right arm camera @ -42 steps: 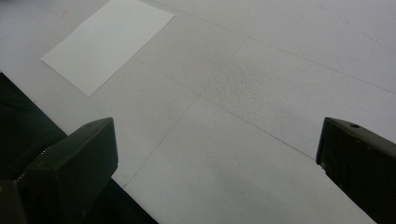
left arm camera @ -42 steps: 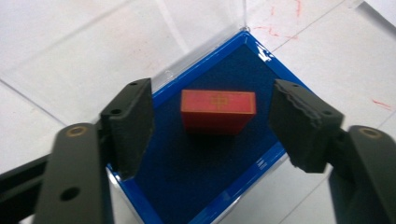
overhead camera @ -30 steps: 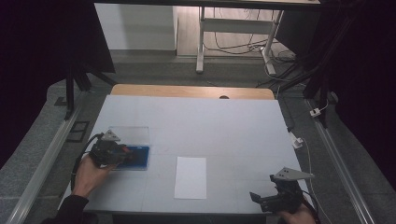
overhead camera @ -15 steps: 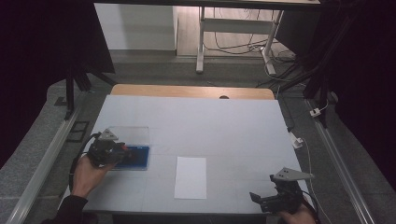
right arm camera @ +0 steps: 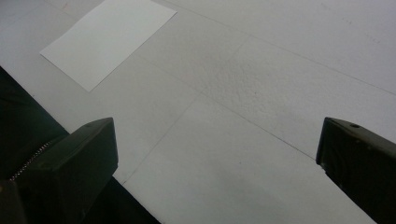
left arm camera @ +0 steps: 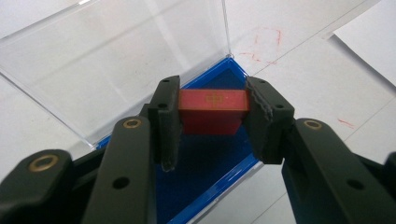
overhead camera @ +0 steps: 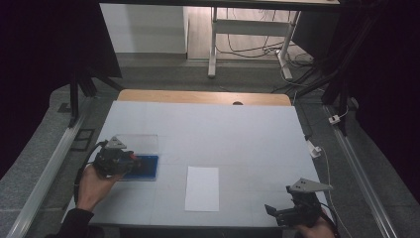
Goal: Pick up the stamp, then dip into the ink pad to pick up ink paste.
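Observation:
A blue box (overhead camera: 143, 167) with its clear lid (overhead camera: 134, 144) swung open lies at the table's left side. My left gripper (overhead camera: 132, 160) hovers over it, shut on a small red block (left arm camera: 213, 106) just above the blue tray (left arm camera: 205, 172). The clear lid (left arm camera: 112, 60) stands open behind the block. Near the front right corner, my right gripper (overhead camera: 277, 212) is open and empty, its jaws wide apart over bare table (right arm camera: 243, 154). A white sheet of paper (overhead camera: 202, 187) lies flat between the two grippers, and the paper (right arm camera: 108, 41) also appears at upper left in the right gripper view.
The white table (overhead camera: 223, 129) has a wooden strip (overhead camera: 203, 97) along its far edge. Faint red marks (left arm camera: 266, 44) dot the surface right of the box. Metal rails (overhead camera: 44, 168) run along both sides, and a table frame (overhead camera: 247, 39) stands on the floor beyond.
The left gripper has shifted slightly over the blue box; the right gripper stays at the front right corner.

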Action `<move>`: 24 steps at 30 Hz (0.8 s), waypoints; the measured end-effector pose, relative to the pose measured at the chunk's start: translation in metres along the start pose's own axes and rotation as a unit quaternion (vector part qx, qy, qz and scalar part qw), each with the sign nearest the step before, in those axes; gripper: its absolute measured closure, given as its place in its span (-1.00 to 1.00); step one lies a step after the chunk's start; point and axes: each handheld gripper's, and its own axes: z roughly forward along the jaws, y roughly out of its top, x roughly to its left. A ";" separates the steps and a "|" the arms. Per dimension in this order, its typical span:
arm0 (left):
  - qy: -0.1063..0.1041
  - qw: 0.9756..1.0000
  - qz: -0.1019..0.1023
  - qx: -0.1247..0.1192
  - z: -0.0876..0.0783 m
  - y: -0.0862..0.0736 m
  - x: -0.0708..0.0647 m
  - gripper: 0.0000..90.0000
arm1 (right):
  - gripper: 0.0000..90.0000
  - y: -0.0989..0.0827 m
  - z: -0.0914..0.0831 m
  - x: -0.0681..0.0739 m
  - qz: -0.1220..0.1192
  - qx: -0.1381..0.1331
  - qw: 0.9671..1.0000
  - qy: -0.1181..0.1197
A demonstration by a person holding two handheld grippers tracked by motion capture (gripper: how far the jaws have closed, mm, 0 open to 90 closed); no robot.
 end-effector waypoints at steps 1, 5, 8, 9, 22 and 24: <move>0.003 1.000 0.000 0.002 0.000 0.000 -0.001 0.29 | -1.00 0.000 0.000 0.000 0.001 -0.002 1.000 0.000; 0.010 1.000 -0.011 0.005 0.001 -0.001 0.001 0.29 | -1.00 0.001 0.001 0.000 -0.001 0.001 1.000 0.000; 0.003 1.000 -0.021 0.003 0.004 -0.001 0.003 0.29 | -1.00 0.001 0.001 0.001 -0.002 0.002 1.000 -0.001; 0.001 1.000 -0.020 0.003 0.006 -0.001 0.004 0.29 | -1.00 0.001 0.001 0.000 -0.002 0.002 1.000 -0.001; -0.011 1.000 -0.015 0.017 0.024 0.002 0.003 0.30 | -1.00 0.000 0.001 0.000 0.000 0.003 1.000 -0.002; -0.008 1.000 -0.013 0.022 0.026 0.001 0.004 0.30 | -1.00 0.000 0.001 0.000 -0.002 0.003 1.000 -0.002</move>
